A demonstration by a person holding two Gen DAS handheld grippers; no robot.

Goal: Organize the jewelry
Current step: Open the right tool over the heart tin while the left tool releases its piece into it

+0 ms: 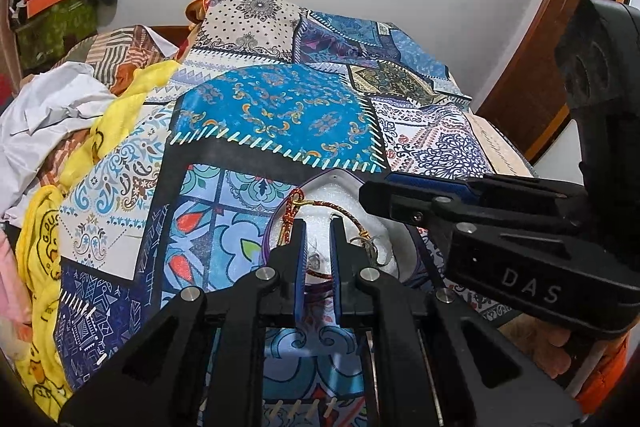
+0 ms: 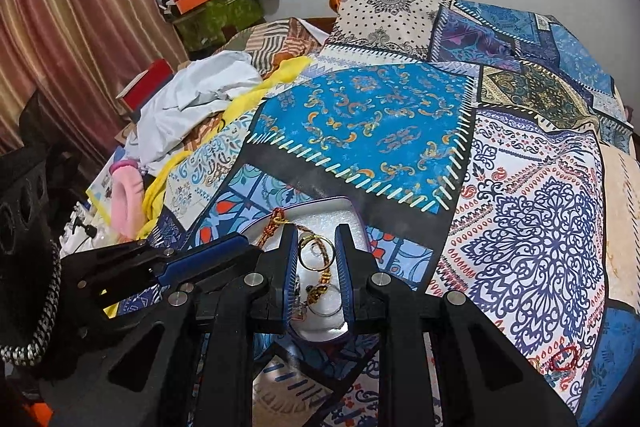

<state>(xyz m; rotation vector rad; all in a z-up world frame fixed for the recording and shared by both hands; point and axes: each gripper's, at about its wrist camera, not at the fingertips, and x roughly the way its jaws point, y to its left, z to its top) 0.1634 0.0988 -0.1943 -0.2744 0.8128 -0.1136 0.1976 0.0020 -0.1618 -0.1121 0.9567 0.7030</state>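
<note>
A purple-rimmed jewelry box [image 2: 320, 217] with white foam lining lies on the patterned bedspread; it also shows in the left wrist view [image 1: 340, 183]. In it lie a red-gold braided cord [image 1: 316, 205], rings and small pieces [image 2: 320, 297]. My right gripper [image 2: 316, 247] holds a gold ring [image 2: 316, 253] between its fingers over the box. My left gripper [image 1: 318, 231] is slightly open over the box, nothing between its pads. The right gripper [image 1: 420, 195] reaches in from the right in the left wrist view.
A red beaded bracelet [image 2: 564, 357] lies on the bedspread at the right. White cloth [image 2: 200, 87] and a yellow scarf [image 1: 44, 247] are heaped along the bed's left side. Striped curtains [image 2: 60, 27] hang at left, a wooden door frame [image 1: 560, 27] at right.
</note>
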